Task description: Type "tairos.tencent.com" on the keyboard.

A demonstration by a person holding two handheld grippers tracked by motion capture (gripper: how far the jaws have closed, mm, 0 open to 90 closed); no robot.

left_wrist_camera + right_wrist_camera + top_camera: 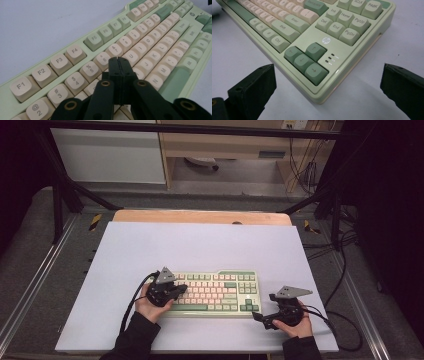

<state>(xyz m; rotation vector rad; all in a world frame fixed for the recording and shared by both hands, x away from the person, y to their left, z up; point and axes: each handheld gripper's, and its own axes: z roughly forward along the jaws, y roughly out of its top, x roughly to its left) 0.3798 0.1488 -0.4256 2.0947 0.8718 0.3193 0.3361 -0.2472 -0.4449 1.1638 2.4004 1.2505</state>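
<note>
Pale lilac-white sheet [200, 245] covered most of the wooden table [200, 216], w/ dark floor and cables round the frame. Green-and-cream keyboard [215, 293] lay flat on the near half of the sheet, roughly centre, long side parallel to the person's edge. In the right gripper view its near right corner [322, 96] faced the camera: arrow keys, nav block (Ins, Home, PgUp etc.) and a small logo all readable.

Left gripper [181, 289] sat over the keyboard's left end, held from below by the left hand [147, 307]. In the left gripper view [118, 60] its two black jaws were clenched flat against each other, nothing between them, tips down among the cream keys approx. where the number row meets the letter row, next to the 6 and 7 caps. Whether the tips actually pressed a key: can't tell.

Right gripper [259, 318] was off the keyboard's near right corner, just beside it, on the sheet side. Its jaws stood wide apart, released, w/ the corner of the keyboard between them but not touched.
</note>
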